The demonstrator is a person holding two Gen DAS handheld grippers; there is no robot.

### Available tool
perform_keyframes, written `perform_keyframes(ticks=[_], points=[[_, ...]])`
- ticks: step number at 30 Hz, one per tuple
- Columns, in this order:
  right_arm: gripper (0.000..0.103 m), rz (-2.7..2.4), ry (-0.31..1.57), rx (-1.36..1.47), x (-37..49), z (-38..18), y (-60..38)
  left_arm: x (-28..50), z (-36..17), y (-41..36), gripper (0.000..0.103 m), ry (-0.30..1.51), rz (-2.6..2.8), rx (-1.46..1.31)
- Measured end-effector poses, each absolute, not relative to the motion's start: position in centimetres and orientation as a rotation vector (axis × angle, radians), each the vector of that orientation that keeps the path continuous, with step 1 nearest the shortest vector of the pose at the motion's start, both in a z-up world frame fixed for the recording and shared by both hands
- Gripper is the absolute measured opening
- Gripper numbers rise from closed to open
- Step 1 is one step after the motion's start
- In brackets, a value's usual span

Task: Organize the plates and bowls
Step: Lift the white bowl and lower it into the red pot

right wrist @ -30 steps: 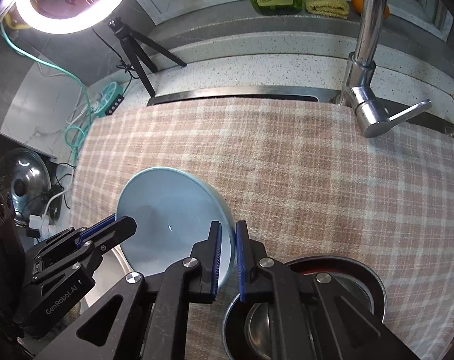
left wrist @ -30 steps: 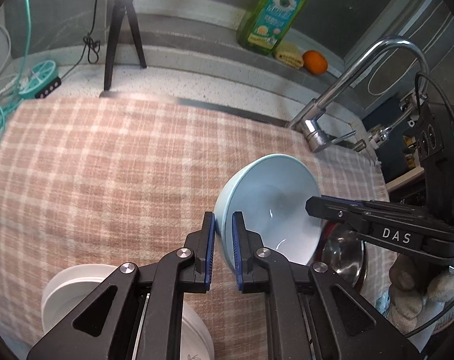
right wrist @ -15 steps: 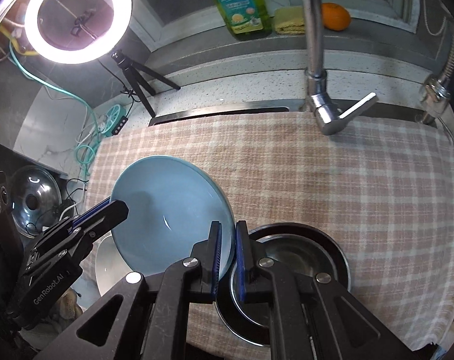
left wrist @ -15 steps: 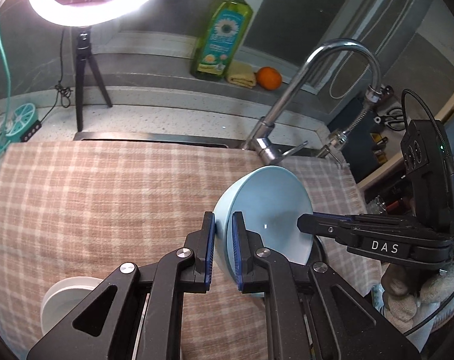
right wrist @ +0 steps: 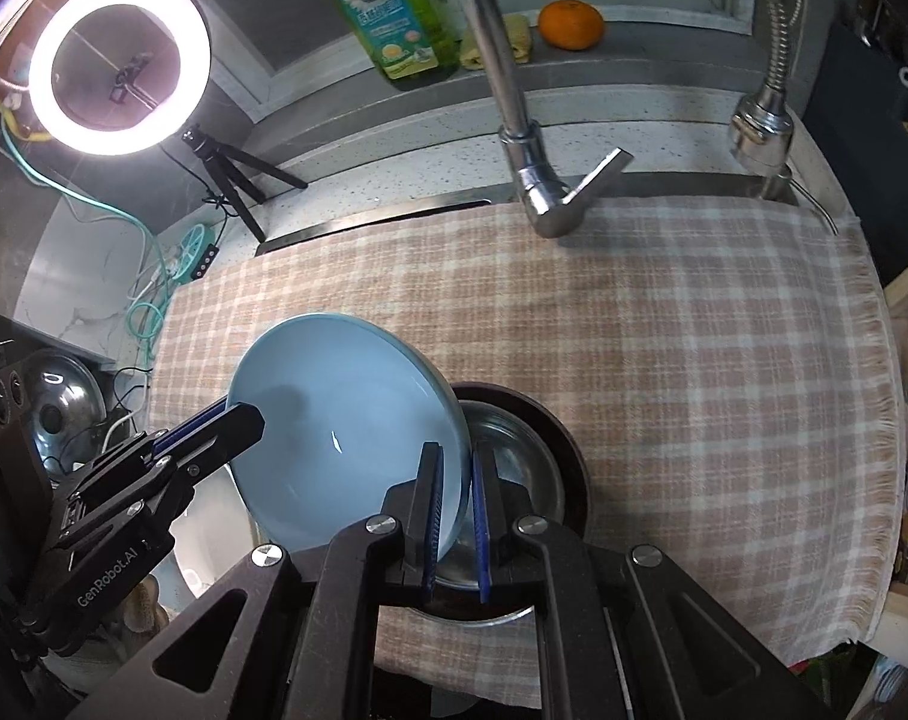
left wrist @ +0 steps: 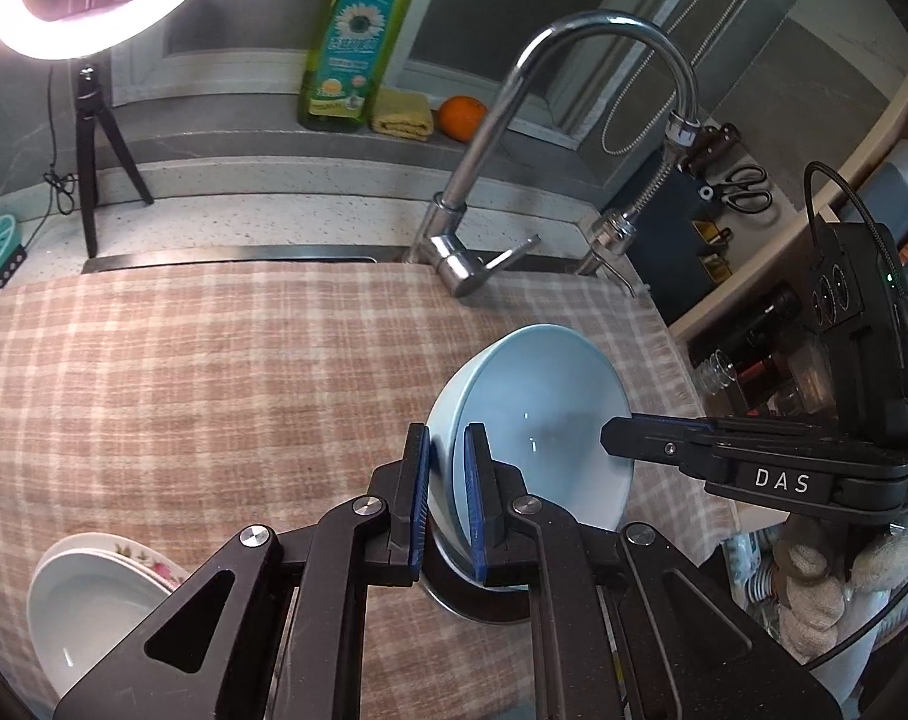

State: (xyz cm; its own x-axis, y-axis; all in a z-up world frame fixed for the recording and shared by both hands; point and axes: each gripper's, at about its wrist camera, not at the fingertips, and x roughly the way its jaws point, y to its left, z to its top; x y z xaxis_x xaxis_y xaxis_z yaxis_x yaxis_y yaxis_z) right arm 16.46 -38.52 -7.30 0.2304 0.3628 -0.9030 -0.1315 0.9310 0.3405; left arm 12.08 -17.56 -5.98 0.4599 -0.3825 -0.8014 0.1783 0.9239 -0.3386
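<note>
A light blue bowl (left wrist: 532, 420) hangs tilted above the checked cloth (left wrist: 214, 396), held by both grippers at opposite sides of its rim. My left gripper (left wrist: 446, 438) is shut on the near-left rim. My right gripper (left wrist: 610, 438) reaches in from the right and clamps the far rim. In the right wrist view the right gripper (right wrist: 457, 456) is shut on the blue bowl (right wrist: 340, 414), and the left gripper (right wrist: 244, 414) grips its left edge. Under the bowl sits a steel bowl (right wrist: 514, 462) inside a dark bowl (right wrist: 568, 450). A stack of white plates (left wrist: 94, 600) lies at the lower left.
A curved faucet (left wrist: 514, 120) and a spray hose (left wrist: 634, 204) stand behind the cloth. A green soap bottle (left wrist: 352, 42), a yellow sponge (left wrist: 403, 117) and an orange (left wrist: 463, 117) line the ledge. A ring light on a tripod (right wrist: 118, 66) stands at the left.
Both grippers have carried the blue bowl up and to the right; it now hangs over the steel bowl. The white plates have slid toward the left edge of the left wrist view.
</note>
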Motion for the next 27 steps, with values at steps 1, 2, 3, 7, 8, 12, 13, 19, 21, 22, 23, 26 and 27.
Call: perform_keyframes(ticks=[1, 2, 3, 7, 8, 12, 13, 19, 21, 22, 23, 26, 27], points=[[0.009, 0.339, 1.301, 0.208, 16.4, -7.4, -38.8, 12.0, -6.1, -17.8, 0.010, 1.043, -0.352, -0.217], [0.009, 0.336, 1.306, 0.209, 16.2, -7.6, -39.0, 12.0, -6.3, -18.1, 0.010, 1.048, -0.355, -0.214], [0.009, 0.332, 1.312, 0.208, 16.0, -7.8, -39.1, 12.0, -6.5, -18.3, 0.010, 1.053, -0.358, -0.213], [0.009, 0.317, 1.336, 0.203, 15.4, -8.7, -39.8, 11.8, -7.5, -19.1, 0.010, 1.081, -0.367, -0.214], [0.009, 0.312, 1.342, 0.203, 15.3, -9.0, -39.9, 11.8, -7.8, -19.3, 0.010, 1.090, -0.370, -0.213], [0.009, 0.299, 1.361, 0.203, 15.0, -10.0, -40.3, 11.8, -8.6, -19.7, 0.010, 1.114, -0.372, -0.210], [0.009, 0.297, 1.365, 0.203, 15.0, -10.2, -40.3, 11.8, -8.9, -19.8, 0.010, 1.120, -0.371, -0.208], [0.009, 0.289, 1.391, 0.199, 14.9, -11.3, -40.4, 11.9, -10.5, -19.9, 0.010, 1.162, -0.370, -0.224], [0.009, 0.288, 1.396, 0.193, 14.9, -11.6, -40.3, 11.8, -11.0, -19.9, 0.010, 1.174, -0.367, -0.222], [0.009, 0.287, 1.397, 0.190, 15.0, -11.8, -40.3, 11.8, -11.2, -20.0, 0.010, 1.178, -0.366, -0.219], [0.009, 0.286, 1.398, 0.189, 15.1, -11.9, -40.3, 11.8, -11.4, -20.0, 0.010, 1.181, -0.365, -0.218], [0.009, 0.285, 1.397, 0.195, 15.3, -12.1, -40.4, 11.9, -11.8, -20.1, 0.010, 1.189, -0.361, -0.216], [0.009, 0.285, 1.397, 0.195, 15.4, -12.1, -40.4, 12.0, -11.9, -20.1, 0.010, 1.191, -0.361, -0.216]])
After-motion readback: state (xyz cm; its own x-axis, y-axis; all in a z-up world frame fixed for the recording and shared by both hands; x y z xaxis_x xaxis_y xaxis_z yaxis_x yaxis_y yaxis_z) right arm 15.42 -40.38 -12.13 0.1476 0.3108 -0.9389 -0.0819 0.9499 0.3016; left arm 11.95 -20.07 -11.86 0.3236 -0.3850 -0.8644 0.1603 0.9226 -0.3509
